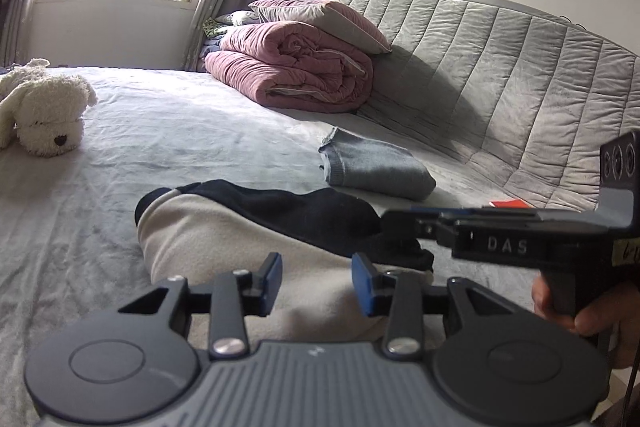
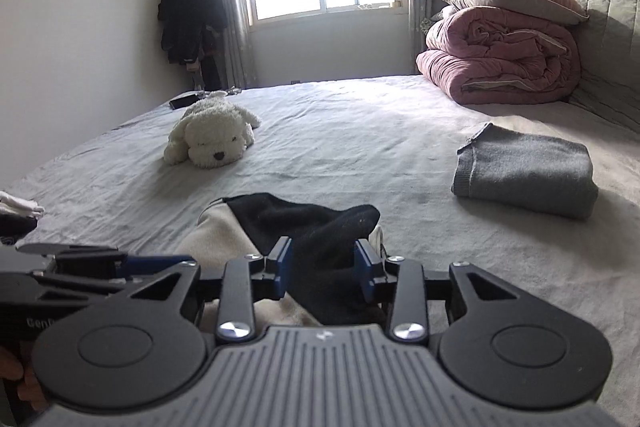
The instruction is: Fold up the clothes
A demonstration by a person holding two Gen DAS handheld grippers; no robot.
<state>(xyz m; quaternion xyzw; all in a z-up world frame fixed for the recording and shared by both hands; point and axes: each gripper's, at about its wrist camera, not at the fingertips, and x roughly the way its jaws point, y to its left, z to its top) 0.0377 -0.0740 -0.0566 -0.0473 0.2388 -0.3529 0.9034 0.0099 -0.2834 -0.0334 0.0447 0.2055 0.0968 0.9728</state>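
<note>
- Garment (image 1: 248, 239) (cream body, black sleeve/hem part) lies bunched on the bed (image 1: 168, 131), right at the near edge, in front of both grippers.
- Left gripper (image 1: 317, 277): jaws part open, cream cloth shows in the gap below, pads not pressing on it. Holds nothing, as far as I can see.
- Right gripper (image 2: 323, 265): jaws part open with the black fabric (image 2: 320, 227) humped between the pads. Cloth seems to touch the pads, but I judge it loose, not clamped.
- Step in hand looks like a release or re-grip on the fold. To do it well: take one layer edge per gripper, both at the same height, lift just clear of the sheet, then lay flat and smooth out (the black part is wadded, so spread it first).
- Containers: none in view. The finished grey folded piece (image 2: 524, 175) sits on the bed near the headboard (image 1: 500, 75), well apart from the garment.
</note>
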